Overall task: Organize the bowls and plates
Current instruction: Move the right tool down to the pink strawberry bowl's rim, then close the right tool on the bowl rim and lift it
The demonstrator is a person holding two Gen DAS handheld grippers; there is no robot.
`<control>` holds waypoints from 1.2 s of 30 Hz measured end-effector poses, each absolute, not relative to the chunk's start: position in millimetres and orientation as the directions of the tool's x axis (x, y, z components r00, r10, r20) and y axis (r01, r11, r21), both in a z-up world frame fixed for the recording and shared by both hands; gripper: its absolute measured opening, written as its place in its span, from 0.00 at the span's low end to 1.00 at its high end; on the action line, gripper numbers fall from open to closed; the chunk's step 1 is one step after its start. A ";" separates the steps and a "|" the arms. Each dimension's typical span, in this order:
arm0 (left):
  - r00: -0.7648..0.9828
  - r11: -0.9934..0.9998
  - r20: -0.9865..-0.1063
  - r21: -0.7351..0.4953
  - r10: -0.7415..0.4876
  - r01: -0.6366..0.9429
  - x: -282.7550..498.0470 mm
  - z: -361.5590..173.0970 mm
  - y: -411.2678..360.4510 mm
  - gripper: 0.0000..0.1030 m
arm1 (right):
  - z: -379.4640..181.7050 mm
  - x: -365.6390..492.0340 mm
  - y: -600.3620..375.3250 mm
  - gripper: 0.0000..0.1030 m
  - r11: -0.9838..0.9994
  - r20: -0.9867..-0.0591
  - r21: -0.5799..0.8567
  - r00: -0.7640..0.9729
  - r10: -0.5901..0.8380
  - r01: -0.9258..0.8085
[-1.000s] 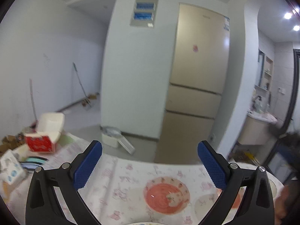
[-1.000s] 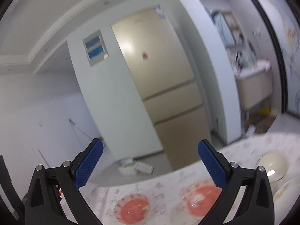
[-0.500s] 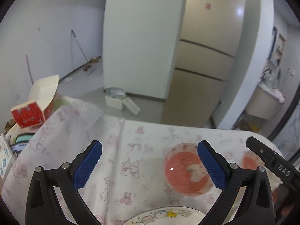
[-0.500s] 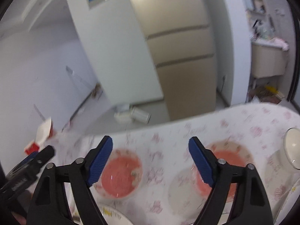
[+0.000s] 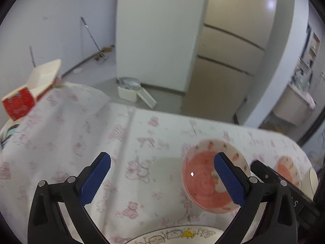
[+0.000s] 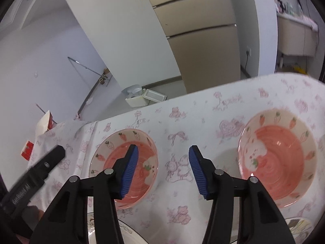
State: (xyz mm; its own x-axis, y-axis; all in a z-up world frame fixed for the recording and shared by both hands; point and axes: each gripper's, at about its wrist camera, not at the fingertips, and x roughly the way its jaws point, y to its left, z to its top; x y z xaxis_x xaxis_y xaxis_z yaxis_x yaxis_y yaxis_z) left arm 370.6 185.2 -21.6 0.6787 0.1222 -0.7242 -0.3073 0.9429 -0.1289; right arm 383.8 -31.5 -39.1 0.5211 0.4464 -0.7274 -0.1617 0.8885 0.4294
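— Where are the bowls?
— Two pink strawberry bowls sit apart on the desk [image 6: 203, 109]: left bowl [image 6: 113, 150], right bowl [image 6: 284, 152]; a cartoon plate [image 5: 178, 234] lies at the near edge.
— The tools?
— Left tool [image 5: 162, 180] gapes wide; right tool [image 6: 163, 171] narrower, both holding nothing.

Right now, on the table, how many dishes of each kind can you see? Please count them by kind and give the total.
Pink strawberry bowls: 2
White cartoon plates: 2, both cut off by the lower edge
Plain white dish: 1, only partly seen at the far right
Total: 5
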 end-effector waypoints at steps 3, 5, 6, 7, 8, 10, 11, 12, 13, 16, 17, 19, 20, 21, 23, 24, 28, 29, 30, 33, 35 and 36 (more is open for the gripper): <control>0.662 0.948 -0.743 -0.128 0.103 -0.291 375.2 -29.7 179.9 0.98 | -47.4 387.2 -22.5 0.44 0.878 -0.739 0.443 0.480 0.472 -0.181; 0.615 0.942 -0.777 -0.095 0.133 -0.323 381.4 -39.4 177.1 0.98 | -53.1 388.4 -18.2 0.40 0.875 -0.755 0.447 0.447 0.480 -0.185; 0.603 0.937 -0.785 -0.088 0.143 -0.338 383.2 -43.1 176.5 0.98 | -56.0 388.8 -17.4 0.35 0.871 -0.761 0.457 0.428 0.488 -0.181; 0.599 0.936 -0.789 -0.093 0.139 -0.340 384.9 -48.1 176.3 0.97 | -58.8 388.8 -17.3 0.32 0.862 -0.761 0.476 0.410 0.503 -0.175; 0.593 0.938 -0.796 -0.102 0.123 -0.332 386.8 -52.7 175.6 0.94 | -60.7 388.6 -17.5 0.31 0.852 -0.757 0.494 0.397 0.519 -0.172; 0.571 0.942 -0.816 -0.116 0.092 -0.316 390.9 -60.0 174.3 0.85 | -62.9 388.7 -15.6 0.31 0.850 -0.759 0.496 0.388 0.523 -0.175; 0.562 0.941 -0.824 -0.131 0.071 -0.311 392.5 -64.0 173.1 0.82 | -63.7 388.9 -14.1 0.31 0.856 -0.765 0.484 0.387 0.514 -0.180; 0.561 0.941 -0.826 -0.143 0.058 -0.307 393.2 -66.4 172.5 0.79 | -65.3 389.4 -12.9 0.31 0.859 -0.770 0.478 0.382 0.510 -0.183; 0.559 0.940 -0.828 -0.157 0.042 -0.303 393.8 -68.6 171.3 0.76 | -67.5 390.2 -12.0 0.30 0.858 -0.773 0.481 0.373 0.513 -0.182; 0.548 0.948 -0.837 -0.181 -0.008 -0.261 395.9 -71.8 164.6 0.60 | -78.6 393.4 -12.5 0.23 0.823 -0.763 0.546 0.314 0.565 -0.155; 0.546 0.953 -0.837 -0.175 -0.012 -0.248 396.3 -71.5 162.8 0.57 | -81.6 393.9 -13.7 0.23 0.815 -0.757 0.562 0.308 0.576 -0.143; 0.542 0.952 -0.840 -0.165 0.001 -0.257 396.1 -69.7 159.0 0.54 | -82.6 393.6 -14.6 0.23 0.809 -0.749 0.570 0.313 0.584 -0.143; 0.539 0.947 -0.843 -0.172 0.001 -0.271 396.3 -70.7 159.8 0.47 | -82.0 393.3 -13.6 0.22 0.810 -0.750 0.568 0.315 0.582 -0.144; 0.535 0.943 -0.845 -0.186 -0.010 -0.277 397.2 -72.2 160.8 0.39 | -82.4 392.3 -14.6 0.22 0.811 -0.749 0.568 0.319 0.580 -0.142; 0.518 0.931 -0.853 -0.232 -0.056 -0.281 398.6 -78.7 164.7 0.34 | -84.0 391.7 -15.1 0.22 0.808 -0.746 0.574 0.324 0.582 -0.130; 0.510 0.926 -0.857 -0.249 -0.074 -0.284 399.3 -82.3 166.1 0.30 | -83.8 391.7 -16.4 0.22 0.806 -0.744 0.578 0.325 0.584 -0.125; 0.480 0.887 -0.865 -0.331 -0.148 -0.323 401.6 -96.1 173.2 0.24 | -87.9 392.7 -16.5 0.24 0.796 -0.740 0.593 0.310 0.598 -0.119; 0.481 0.867 -0.857 -0.372 -0.185 -0.330 401.0 -99.2 176.4 0.22 | -89.2 393.7 -17.0 0.25 0.793 -0.740 0.594 0.295 0.604 -0.133; 0.490 0.858 -0.848 -0.395 -0.203 -0.328 400.0 -99.5 177.9 0.21 | -90.0 393.8 -22.0 0.26 0.788 -0.737 0.601 0.287 0.612 -0.137; 0.490 0.868 -0.852 -0.374 -0.182 -0.327 399.2 -97.6 174.3 0.21 | -94.4 394.1 -29.0 0.27 0.761 -0.718 0.641 0.273 0.640 -0.097; 0.486 0.873 -0.858 -0.359 -0.169 -0.330 399.4 -98.2 170.5 0.21 | -96.3 394.0 -28.2 0.28 0.761 -0.721 0.642 0.263 0.641 -0.095; 0.480 0.872 -0.860 -0.361 -0.174 -0.330 399.8 -99.2 170.0 0.21 | -97.2 393.7 -26.7 0.28 0.762 -0.724 0.639 0.256 0.641 -0.101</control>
